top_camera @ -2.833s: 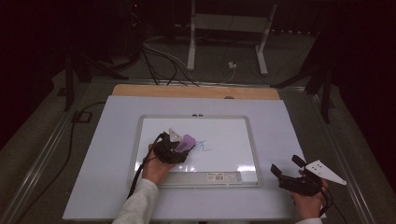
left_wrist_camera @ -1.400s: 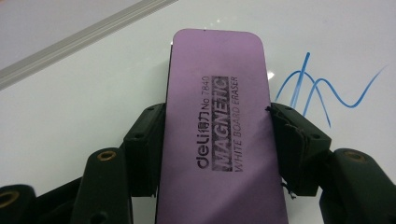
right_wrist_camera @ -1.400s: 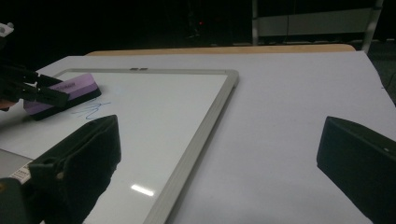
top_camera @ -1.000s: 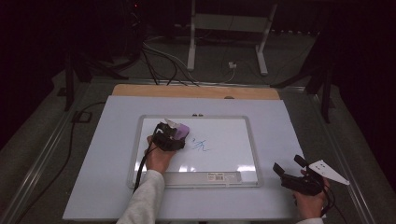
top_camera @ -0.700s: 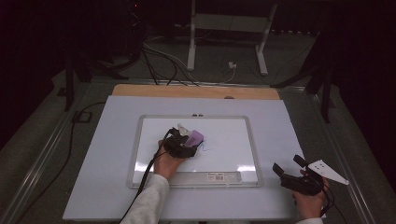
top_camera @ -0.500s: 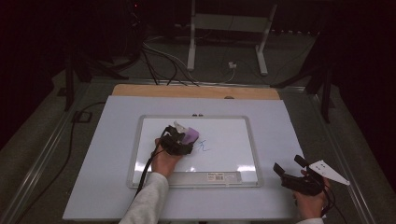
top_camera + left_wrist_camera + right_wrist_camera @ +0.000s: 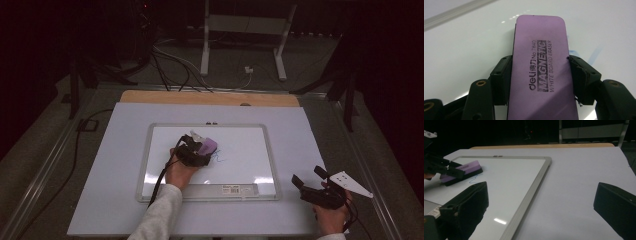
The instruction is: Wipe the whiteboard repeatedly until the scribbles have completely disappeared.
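The left gripper (image 7: pixel 200 150) holds a purple eraser (image 7: pixel 541 72) between its two black jaws; in the left gripper view the pads press on both long sides of the eraser, whose top carries the printed words "MAGNETIC WHITE BOARD ERASER". The eraser lies flat on the whiteboard (image 7: pixel 250 170), its far end pointing away from the hand, and in the high view it sits a little left of the board's middle. Just beside the eraser, on its right in the high view, there is a small blue scribble (image 7: pixel 218 157) on the white surface; in the left gripper view a pale blue streak shows right of the eraser. The whiteboard has a silver frame and lies on a large white sheet (image 7: pixel 115 175) that covers the table, with a strip of wood (image 7: pixel 210 98) visible at the far edge. The right gripper (image 7: pixel 314 186) is well apart from the board, near the right front corner of the sheet, in the person's right hand (image 7: pixel 331 218). Its jaws stand wide apart with nothing between them, as the right gripper view shows; that view looks across the board's right frame (image 7: pixel 529 197) toward the eraser and the left gripper at the left side.
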### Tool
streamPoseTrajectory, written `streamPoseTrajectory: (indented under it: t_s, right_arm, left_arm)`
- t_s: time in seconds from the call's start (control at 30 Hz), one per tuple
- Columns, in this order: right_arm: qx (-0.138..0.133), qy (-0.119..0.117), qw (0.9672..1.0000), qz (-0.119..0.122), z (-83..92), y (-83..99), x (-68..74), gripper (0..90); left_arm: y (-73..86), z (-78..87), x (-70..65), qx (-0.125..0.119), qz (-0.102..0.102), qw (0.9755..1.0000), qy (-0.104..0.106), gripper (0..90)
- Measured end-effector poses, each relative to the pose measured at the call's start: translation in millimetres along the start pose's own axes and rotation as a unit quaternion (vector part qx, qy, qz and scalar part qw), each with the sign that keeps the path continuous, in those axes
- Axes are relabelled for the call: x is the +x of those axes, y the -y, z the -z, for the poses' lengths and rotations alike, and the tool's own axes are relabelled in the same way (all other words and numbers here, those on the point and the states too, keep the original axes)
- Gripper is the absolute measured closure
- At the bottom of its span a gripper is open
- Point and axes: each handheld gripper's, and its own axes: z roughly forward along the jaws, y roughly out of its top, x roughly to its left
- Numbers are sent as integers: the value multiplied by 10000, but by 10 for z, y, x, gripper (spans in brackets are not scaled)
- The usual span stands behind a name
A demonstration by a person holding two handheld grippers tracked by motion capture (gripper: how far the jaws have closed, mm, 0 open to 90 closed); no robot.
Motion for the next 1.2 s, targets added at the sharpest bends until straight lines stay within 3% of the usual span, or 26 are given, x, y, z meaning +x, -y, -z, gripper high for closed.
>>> streamPoseTrajectory:
  t_s: [0.1, 0.17, 0.3, 0.37, 0.43, 0.5, 0.67, 0.77, 0.83, 0.9, 1.03, 1.1, 1.2]
  right_arm:
    - [-6, 13, 10000, -5, 9, 0, -7, 3]
    - [-19, 22, 10000, -33, 20, -2, -11, 3]
    - [-31, 39, 10000, -45, 27, 1, -27, 3]
    - [-28, 34, 10000, -45, 25, 1, -26, 3]
    - [-27, 22, 10000, -33, 21, -1, -20, 3]
    - [-11, 22, 10000, -8, 13, 1, -16, 3]
    - [7, 5, 10000, 6, 2, 1, -1, 3]
    - [1, 9, 10000, 6, 6, 1, -5, 3]
    - [-5, 20, 10000, -3, 12, 2, -10, 3]
    - [-8, 25, 10000, -7, 15, 3, -15, 3]
    - [-14, 24, 10000, -26, 26, 1, -13, 3]
    - [-8, 31, 10000, -21, 23, 3, -20, 3]
    - [-8, 27, 10000, -18, 18, 4, -21, 3]
  left_arm:
    - [-4, -5, 5, 0, -63, 10000, 4, 418]
    - [-8, -4, 59, -8, -21, 9998, -205, 418]
    - [-17, 0, 216, 34, 333, 9977, -597, 418]
    - [-28, -6, 242, 68, 488, 9972, -567, 418]
    - [-42, -9, 212, 108, 446, 9970, -628, 418]
    - [-46, -19, 182, 100, 401, 9981, -448, 418]
    - [-93, -70, -41, 96, -88, 9998, -150, 418]
    - [-114, -91, -118, 107, -279, 9996, 19, 418]
    - [-121, -97, -99, 116, -249, 9996, 70, 418]
    - [-124, -107, -71, 70, -203, 9998, -34, 418]
    - [-169, -138, 54, 90, 89, 9991, -407, 418]
    - [-192, -154, 93, 116, 245, 9986, -447, 418]
    - [-201, -159, 55, 122, 175, 9983, -551, 417]
